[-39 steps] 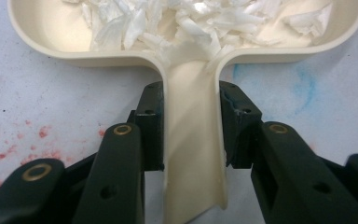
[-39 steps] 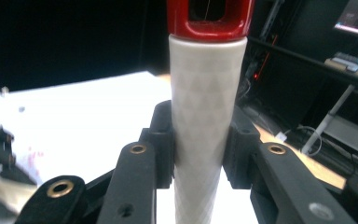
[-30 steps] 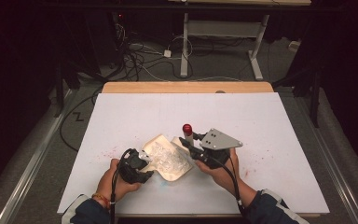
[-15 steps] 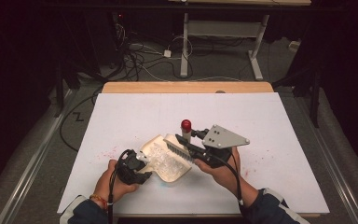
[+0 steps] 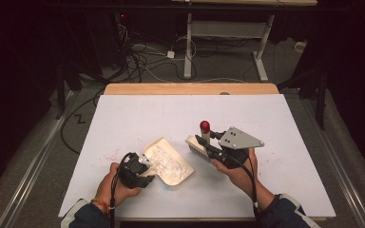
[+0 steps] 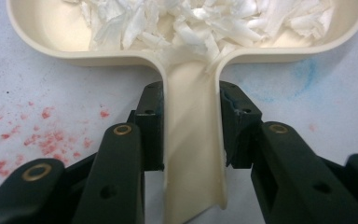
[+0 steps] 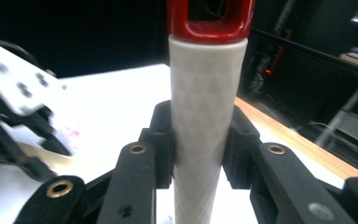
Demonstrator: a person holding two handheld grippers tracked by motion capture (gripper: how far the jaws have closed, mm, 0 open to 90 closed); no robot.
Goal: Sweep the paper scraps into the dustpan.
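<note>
Dustpan (image 5: pixel 168 161) w/ white paper shreds (image 6: pixel 205 21), handle in left gripper (image 6: pixel 191 128) jaws, right gripper (image 7: pixel 200 140) jaws clamp brush (image 7: pixel 207 107)

Glossy cream plastic dustpan (image 6: pixel 192 140); torn white paper shreds (image 6: pixel 200 23).

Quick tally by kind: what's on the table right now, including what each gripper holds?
Dustpans: 1, cream dustpan, handle clamped in the left gripper
Brushes: 1, red-capped brush in the right gripper
Piles of white paper scraps: 1, inside the dustpan
Total: 3
</note>
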